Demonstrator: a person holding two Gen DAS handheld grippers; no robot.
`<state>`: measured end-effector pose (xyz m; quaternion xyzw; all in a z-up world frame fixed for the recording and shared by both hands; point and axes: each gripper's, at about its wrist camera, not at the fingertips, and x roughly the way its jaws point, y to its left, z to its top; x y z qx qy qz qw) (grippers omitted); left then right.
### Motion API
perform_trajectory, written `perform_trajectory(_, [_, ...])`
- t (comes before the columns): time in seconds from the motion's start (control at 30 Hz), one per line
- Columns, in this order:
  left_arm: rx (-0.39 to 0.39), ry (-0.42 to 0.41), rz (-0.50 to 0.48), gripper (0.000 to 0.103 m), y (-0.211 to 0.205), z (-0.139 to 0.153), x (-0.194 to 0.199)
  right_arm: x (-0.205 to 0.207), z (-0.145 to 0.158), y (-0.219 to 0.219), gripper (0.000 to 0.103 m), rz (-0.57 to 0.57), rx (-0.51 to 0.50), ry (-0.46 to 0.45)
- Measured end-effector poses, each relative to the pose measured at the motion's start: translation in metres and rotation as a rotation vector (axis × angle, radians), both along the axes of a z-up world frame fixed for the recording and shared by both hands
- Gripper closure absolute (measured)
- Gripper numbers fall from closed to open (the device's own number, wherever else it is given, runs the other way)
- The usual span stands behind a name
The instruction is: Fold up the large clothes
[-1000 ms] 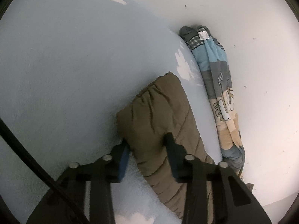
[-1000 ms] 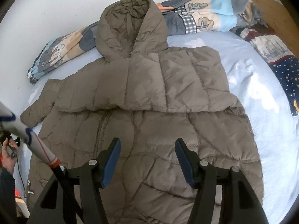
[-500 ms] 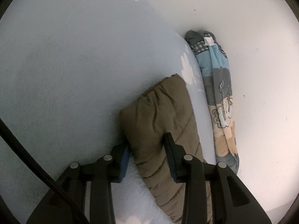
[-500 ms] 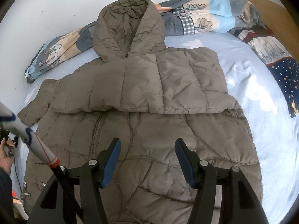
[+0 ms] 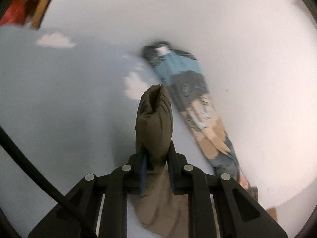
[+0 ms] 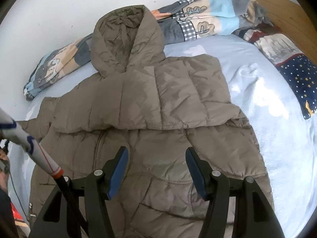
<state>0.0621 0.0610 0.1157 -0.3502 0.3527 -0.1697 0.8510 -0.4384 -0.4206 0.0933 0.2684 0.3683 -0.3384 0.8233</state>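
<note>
A brown hooded puffer jacket [image 6: 158,103] lies spread on the bed, front up, with its hood [image 6: 122,39] toward the wall. My left gripper [image 5: 156,148] has its jaws closing hard on the jacket's sleeve cuff [image 5: 153,119]. The pads pinch the cuff, which stands bunched up above the sheet. In the right wrist view that sleeve [image 6: 33,125] runs out to the left edge. My right gripper [image 6: 157,152] hovers open above the jacket's lower front, with nothing between its fingers.
A rolled patterned blanket [image 6: 198,21] lies along the white wall, also visible as the blanket [image 5: 190,91] beside the sleeve. The light blue sheet [image 6: 257,99] has white clouds. A star-print pillow [image 6: 297,75] and wooden headboard [image 6: 281,10] are at right. A white pole [image 6: 39,154] crosses the lower left.
The left gripper closed on the sleeve cuff and lifted it off the sheet; the view swung up toward the wall. The right gripper stayed put and open.
</note>
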Motion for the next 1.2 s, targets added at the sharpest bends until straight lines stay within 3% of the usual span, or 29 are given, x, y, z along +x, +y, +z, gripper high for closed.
perform_trajectory(0.1, [0.03, -0.042, -0.064, 0.086, -0.024, 0.024, -0.01, -0.005, 0.004, -0.002, 0.038, -0.021, -0.009, -0.013])
perform_trajectory(0.43, [-0.023, -0.209, -0.263, 0.086, -0.099, 0.107, -0.071, -0.027, 0.015, -0.016, 0.038, -0.09, -0.017, -0.065])
perform_trajectory(0.67, [-0.013, -0.242, -0.381, 0.086, -0.149, 0.134, -0.116, -0.046, 0.016, -0.032, 0.038, -0.139, -0.009, -0.088])
perform_trajectory(0.8, [0.039, -0.26, -0.46, 0.086, -0.193, 0.149, -0.147, -0.055, 0.019, -0.043, 0.038, -0.168, 0.016, -0.121])
perform_trajectory(1.0, [0.127, -0.283, -0.616, 0.086, -0.268, 0.146, -0.196, -0.072, 0.026, -0.06, 0.038, -0.228, 0.043, -0.179])
perform_trajectory(1.2, [0.206, -0.208, -0.766, 0.086, -0.347, 0.091, -0.244, -0.083, 0.029, -0.067, 0.038, -0.251, 0.077, -0.22])
